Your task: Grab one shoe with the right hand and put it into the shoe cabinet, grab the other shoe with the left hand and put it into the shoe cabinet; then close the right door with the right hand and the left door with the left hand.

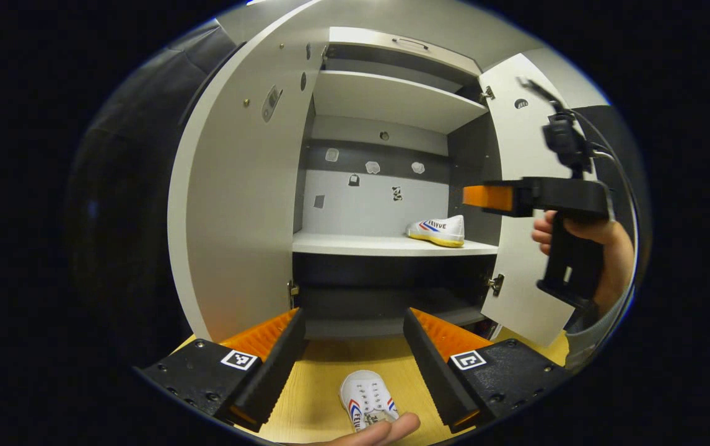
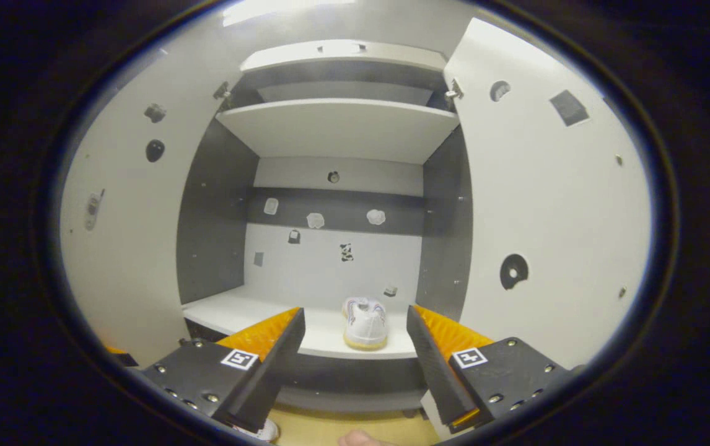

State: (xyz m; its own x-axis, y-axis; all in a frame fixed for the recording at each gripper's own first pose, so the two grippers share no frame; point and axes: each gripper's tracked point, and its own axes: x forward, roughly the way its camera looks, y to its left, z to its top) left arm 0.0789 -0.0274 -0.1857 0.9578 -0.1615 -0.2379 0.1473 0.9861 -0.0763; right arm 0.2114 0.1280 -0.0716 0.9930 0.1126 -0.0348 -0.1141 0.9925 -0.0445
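The left gripper (image 1: 354, 347) hovers with fingers spread wide above the second shoe (image 1: 367, 399), which lies on the wooden floor (image 1: 318, 384) before the open shoe cabinet (image 1: 386, 248). To grasp well, lower straight down and pinch its sides. The right gripper (image 2: 355, 347), also spread and empty, faces the first shoe (image 2: 365, 323) resting on the middle shelf (image 2: 237, 313).

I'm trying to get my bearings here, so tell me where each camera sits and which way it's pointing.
Left gripper view: rides the left gripper, set back, facing the open cabinet; open jaws frame a shoe on the floor; a fingertip shows, plus the right gripper in a hand.
Right gripper view: rides the right gripper, close to the shelf, open jaws.
Shared: cabinet, shelved shoe.
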